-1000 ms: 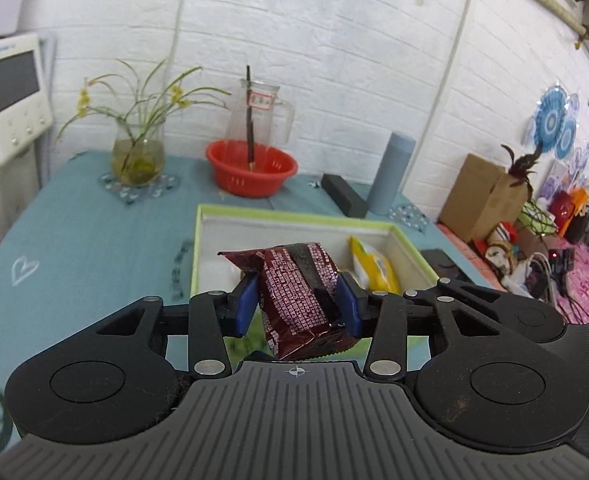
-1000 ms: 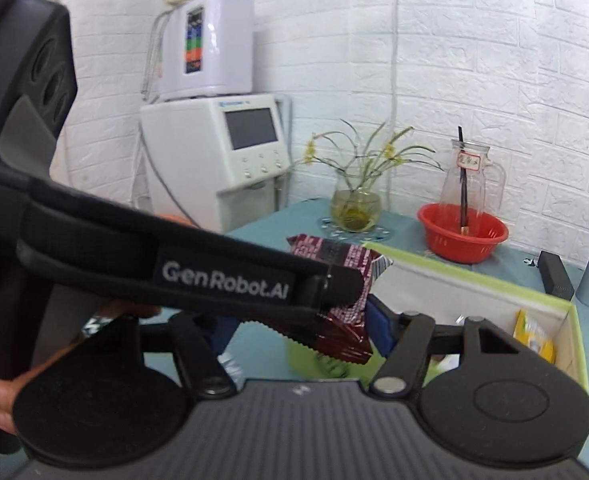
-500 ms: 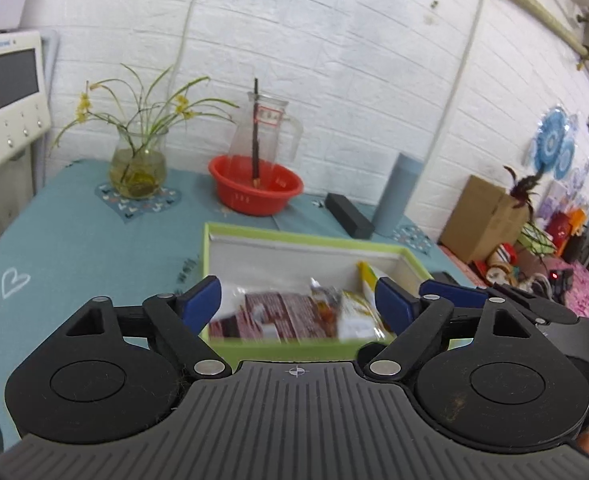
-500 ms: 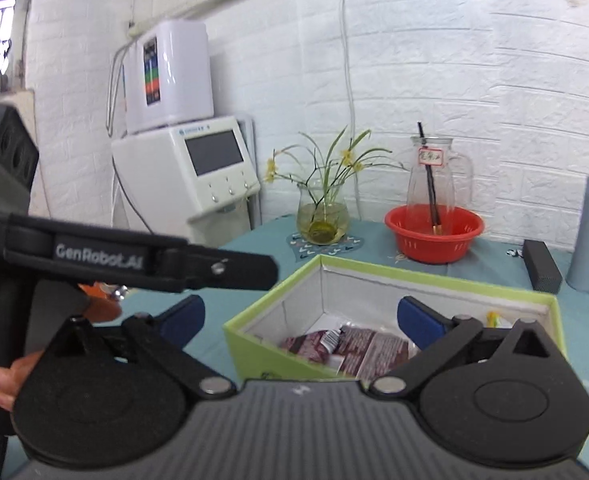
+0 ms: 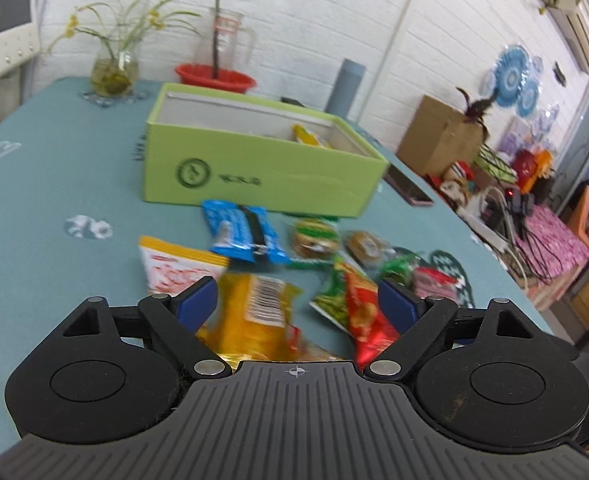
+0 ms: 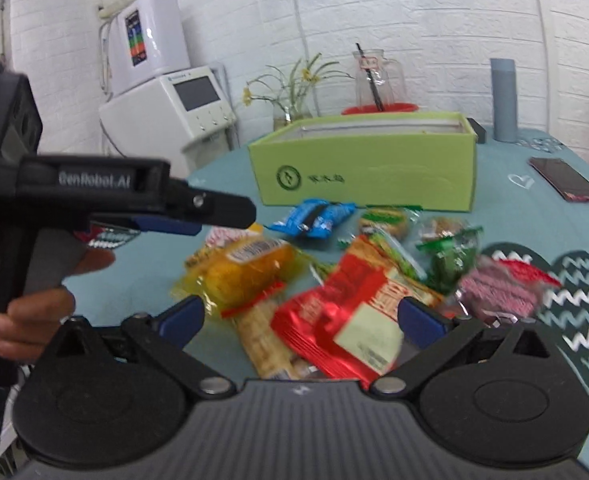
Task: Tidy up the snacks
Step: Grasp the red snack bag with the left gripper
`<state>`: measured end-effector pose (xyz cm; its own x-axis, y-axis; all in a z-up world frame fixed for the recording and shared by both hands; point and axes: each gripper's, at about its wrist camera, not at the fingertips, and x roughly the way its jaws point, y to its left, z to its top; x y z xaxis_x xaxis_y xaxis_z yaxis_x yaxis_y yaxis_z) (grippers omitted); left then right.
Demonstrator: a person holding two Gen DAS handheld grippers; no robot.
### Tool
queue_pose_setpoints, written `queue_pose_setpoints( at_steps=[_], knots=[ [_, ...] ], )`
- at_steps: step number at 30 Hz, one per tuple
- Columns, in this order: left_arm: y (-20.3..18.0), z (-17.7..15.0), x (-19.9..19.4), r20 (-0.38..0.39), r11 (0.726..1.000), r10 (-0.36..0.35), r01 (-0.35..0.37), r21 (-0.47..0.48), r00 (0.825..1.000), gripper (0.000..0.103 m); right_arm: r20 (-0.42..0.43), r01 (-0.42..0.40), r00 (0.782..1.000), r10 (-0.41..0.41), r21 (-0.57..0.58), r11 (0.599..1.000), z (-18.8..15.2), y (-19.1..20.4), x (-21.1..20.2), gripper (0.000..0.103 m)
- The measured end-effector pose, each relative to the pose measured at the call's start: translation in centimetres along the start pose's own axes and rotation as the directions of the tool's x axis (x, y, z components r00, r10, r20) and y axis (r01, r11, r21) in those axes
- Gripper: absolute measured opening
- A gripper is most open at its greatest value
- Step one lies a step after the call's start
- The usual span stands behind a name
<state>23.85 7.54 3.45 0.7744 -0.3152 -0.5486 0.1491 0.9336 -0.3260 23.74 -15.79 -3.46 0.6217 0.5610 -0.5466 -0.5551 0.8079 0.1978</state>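
A green box [image 5: 262, 168] [image 6: 366, 176] stands open on the teal table, and a yellow packet [image 5: 306, 134] shows inside it. Loose snacks lie in front of it: a blue packet [image 5: 244, 232] [image 6: 314, 216], a white-and-orange packet [image 5: 174, 268], a yellow packet [image 5: 258, 312] [image 6: 250, 268], a red packet [image 5: 364, 312] [image 6: 346, 320], and several small green-wrapped ones. My left gripper [image 5: 296, 302] is open above the yellow and red packets, holding nothing. My right gripper [image 6: 300, 316] is open wide over the red packet, also holding nothing. The picture is blurred by motion.
A hand [image 6: 26, 312] holds the left gripper at the left of the right wrist view. A phone [image 5: 408, 188] [image 6: 564, 178] lies right of the box. Behind the box stand a red bowl [image 5: 214, 76], a flower vase [image 5: 114, 72] and a grey cylinder [image 5: 348, 84].
Both grippers let go of the dark red packet, which dropped into the box, and opened. Both then pulled back and down to the snack pile in front of the box.
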Motion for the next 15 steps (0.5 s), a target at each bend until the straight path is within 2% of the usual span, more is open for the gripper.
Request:
queue_pose_setpoints(
  at_steps=[2, 6, 11, 14, 15],
  knots=[
    [-1.3, 0.1, 0.9, -0.026, 0.999, -0.046, 0.046, 0.018, 0.999, 0.074, -0.004, 0.019, 1.000, -0.019, 0.022, 1.000, -0.4, -0.5, 0.0, 0.102],
    [-3.0, -0.1, 3.3, -0.090, 0.998, -0.054, 0.057, 0.033, 0.994, 0.073, -0.022, 0.017, 1.000, -0.015, 0.073, 0.997, -1.2, -1.8, 0.2, 0.102],
    [-4.2, -0.4, 5.8, -0.149, 0.996, -0.072, 0.079, 0.043, 0.986, 0.069, -0.034, -0.065, 0.997, 0.072, 0.177, 0.982, -1.3, -3.3, 1.4, 0.102],
    [-4.6, -0.4, 7.0, -0.188, 0.995, -0.067, 0.080, 0.061, 0.980, 0.057, -0.048, -0.074, 0.995, 0.085, 0.199, 0.977, -0.8, -3.9, 2.7, 0.102],
    [-4.7, -0.7, 7.4, -0.209, 0.994, -0.067, 0.083, 0.068, 0.976, 0.045, -0.051, -0.080, 0.994, 0.092, 0.200, 0.976, -0.7, -4.0, 3.0, 0.096]
  ],
)
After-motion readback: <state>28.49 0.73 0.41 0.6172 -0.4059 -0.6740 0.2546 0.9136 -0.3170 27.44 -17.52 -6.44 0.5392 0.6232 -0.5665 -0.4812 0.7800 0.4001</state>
